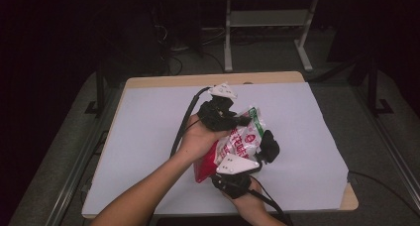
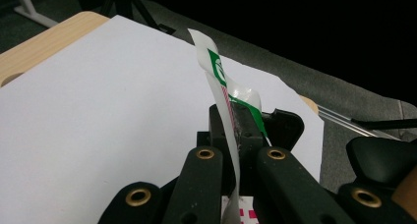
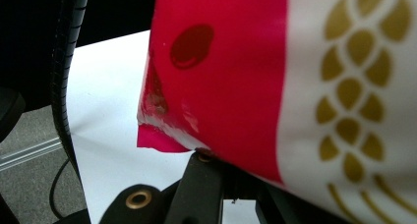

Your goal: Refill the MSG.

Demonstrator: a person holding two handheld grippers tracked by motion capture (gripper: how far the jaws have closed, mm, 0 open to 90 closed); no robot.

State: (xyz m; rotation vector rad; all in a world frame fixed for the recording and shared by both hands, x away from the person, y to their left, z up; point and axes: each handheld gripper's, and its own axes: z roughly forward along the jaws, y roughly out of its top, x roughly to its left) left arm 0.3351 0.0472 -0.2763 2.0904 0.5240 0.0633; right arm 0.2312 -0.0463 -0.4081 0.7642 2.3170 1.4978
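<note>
Your table (image 1: 297, 78) has a light wooden top covered almost wholly by a white sheet (image 1: 148, 137), with wood showing along the far edge and at the near right corner. Around it lies grey carpet in a dim room, and a white metal frame (image 1: 267, 23) stands on the floor beyond the table. You hold a snack bag (image 1: 240, 141), red, white and green, lifted above the middle of the sheet between both tools. Your left gripper (image 1: 236, 118) sits at the bag's far, upper end; in the left gripper view its jaws are pressed together on the thin green and white sealed edge (image 2: 231, 106), which stands up between them. Your right gripper (image 1: 265, 149) is at the bag's near, lower side. In the right gripper view the red and white body of the bag, with its gold grain pattern, lies right over the jaws and touches them, but you cannot tell how far those jaws stand apart.
</note>
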